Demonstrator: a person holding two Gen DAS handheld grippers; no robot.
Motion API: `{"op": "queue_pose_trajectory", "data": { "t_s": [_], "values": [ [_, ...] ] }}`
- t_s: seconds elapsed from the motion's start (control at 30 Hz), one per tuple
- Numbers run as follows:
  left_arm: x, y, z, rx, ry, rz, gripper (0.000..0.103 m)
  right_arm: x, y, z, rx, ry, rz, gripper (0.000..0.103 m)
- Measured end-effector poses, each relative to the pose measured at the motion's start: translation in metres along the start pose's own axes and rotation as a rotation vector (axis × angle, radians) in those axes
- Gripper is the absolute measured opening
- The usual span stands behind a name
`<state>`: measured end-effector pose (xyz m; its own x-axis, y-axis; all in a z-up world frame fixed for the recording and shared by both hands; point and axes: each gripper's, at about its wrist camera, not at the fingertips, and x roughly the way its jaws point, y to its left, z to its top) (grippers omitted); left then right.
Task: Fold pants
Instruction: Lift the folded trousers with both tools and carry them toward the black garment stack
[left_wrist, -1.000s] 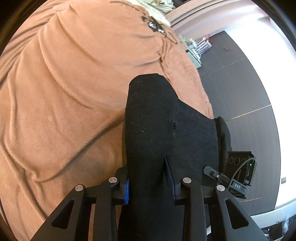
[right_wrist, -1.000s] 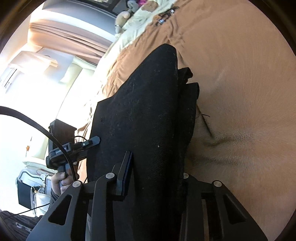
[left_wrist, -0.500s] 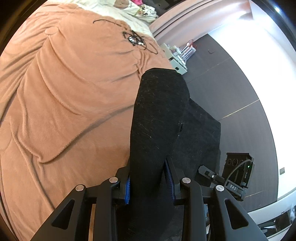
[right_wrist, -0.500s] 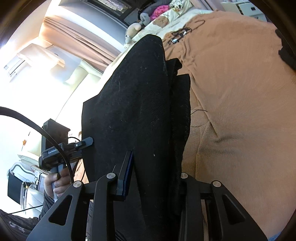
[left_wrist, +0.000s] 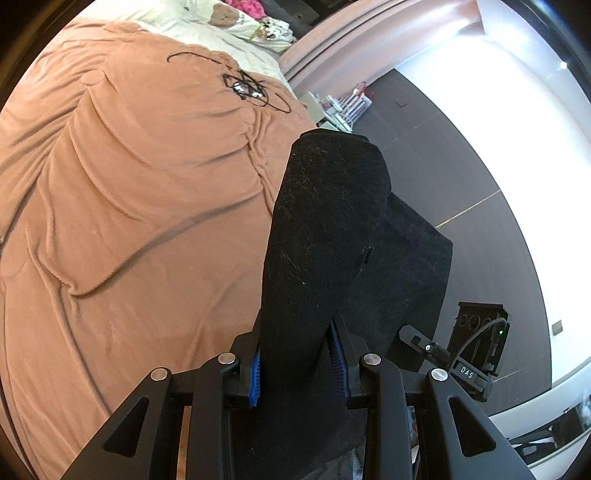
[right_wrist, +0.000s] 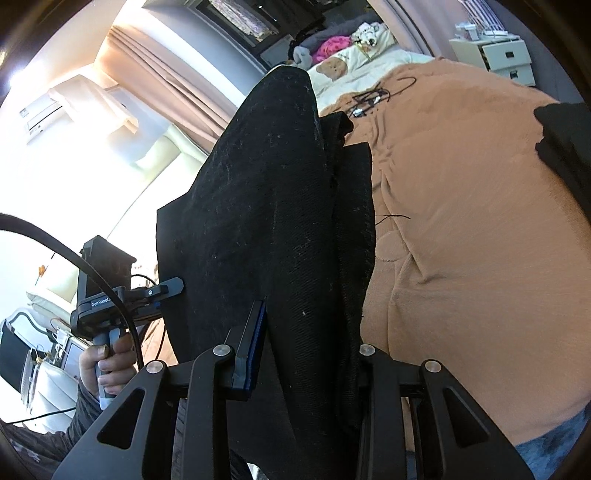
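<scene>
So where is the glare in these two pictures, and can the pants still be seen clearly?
Left wrist view: the window side at the right edge is blown out white; the black pants stay sharp, lint visible, over the blanket. Right wrist view: glare floods the left edge near the curtain; fisheye bending curves both views.

Left gripper (left_wrist: 298, 363): matte black linkage arms with triangular cut-outs, round silver screws at the pivots, blue ribbed pads (left_wrist: 256, 373).

Right gripper (right_wrist: 308, 354): same black build, silver screws, blue-edged pad.

Left hand (right_wrist: 107, 363): bare skin, dark sleeve, gripping a grey handle marked "GenRobot"; black cable attached.
</scene>
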<state>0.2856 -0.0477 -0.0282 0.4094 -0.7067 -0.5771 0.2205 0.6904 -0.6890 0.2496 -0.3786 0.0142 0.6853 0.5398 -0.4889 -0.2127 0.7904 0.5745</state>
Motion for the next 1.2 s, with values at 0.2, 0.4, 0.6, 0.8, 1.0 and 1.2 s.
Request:
{"op": "queue_pose_trajectory", "data": {
  "t_s": [0.2,0.4,0.6,0.8,1.0,1.2],
  "values": [
    [-0.006,-0.015,-0.009,0.024,-0.016,-0.016,0.032,-0.010,-0.003,-0.001,-0.016,-0.025,-0.003,0.028],
    [-0.009,-0.029,-0.014,0.049,-0.036,-0.025,0.032,-0.017,-0.005,-0.002,-0.031,-0.044,-0.002,0.027],
    [-0.014,-0.047,-0.021,0.078,-0.052,-0.039,0.032,-0.028,-0.006,-0.003,-0.050,-0.064,-0.002,0.027],
    [-0.020,-0.074,-0.031,0.118,-0.073,-0.054,0.032,-0.047,-0.007,-0.002,-0.082,-0.097,-0.012,0.027],
    [-0.022,-0.106,-0.041,0.163,-0.096,-0.081,0.032,-0.078,-0.006,0.000,-0.120,-0.136,-0.036,0.027],
    [-0.016,-0.138,-0.043,0.193,-0.109,-0.128,0.032,-0.102,-0.012,0.005,-0.166,-0.176,-0.057,0.027]
  ]
}}
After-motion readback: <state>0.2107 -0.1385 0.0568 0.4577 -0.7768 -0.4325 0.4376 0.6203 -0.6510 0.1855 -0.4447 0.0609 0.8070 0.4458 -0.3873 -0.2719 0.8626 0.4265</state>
